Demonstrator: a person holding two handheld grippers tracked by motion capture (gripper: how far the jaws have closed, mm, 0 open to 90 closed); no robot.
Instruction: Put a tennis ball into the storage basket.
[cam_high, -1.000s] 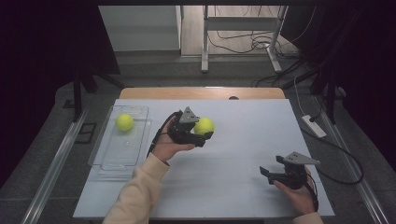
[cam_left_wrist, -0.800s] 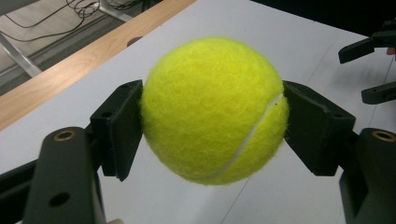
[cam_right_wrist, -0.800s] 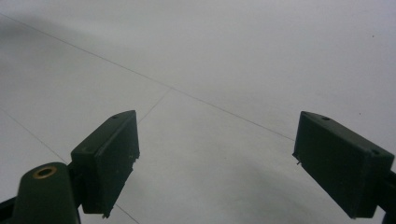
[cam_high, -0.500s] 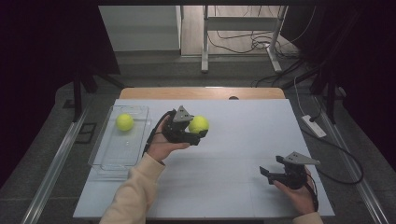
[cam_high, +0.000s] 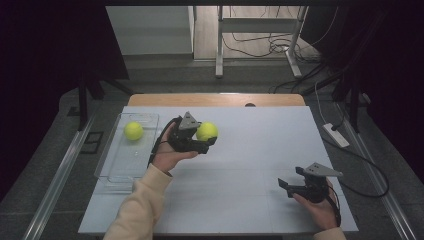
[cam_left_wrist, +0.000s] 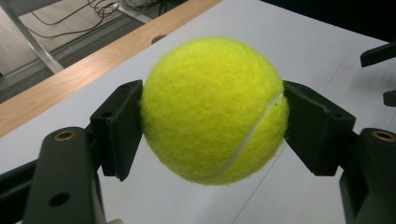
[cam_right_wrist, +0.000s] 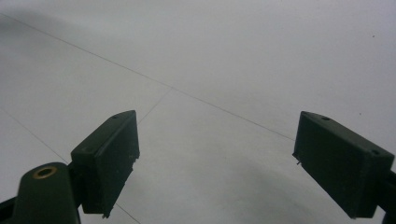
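Tennis ball (cam_left_wrist: 214, 109) clamped between left tongs (cam_high: 204, 141) above table; right tongs (cam_right_wrist: 233, 163) gaping, nothing between.

I see the clear plastic tray (cam_high: 116, 165) at the left side of the white counter (cam_high: 240, 200), with one yellow tennis ball (cam_high: 133, 130) in its far end. Right of the tray, my left gripper (cam_high: 204, 142) holds a second yellow tennis ball (cam_high: 206, 131) above the counter. My right gripper (cam_high: 289, 185) is near the front right corner.

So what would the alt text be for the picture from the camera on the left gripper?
A fuzzy yellow tennis ball with a curved white seam is clamped between the two black jaws of the left gripper, held above a pale grey table top. A strip of light wooden table edge runs behind it.
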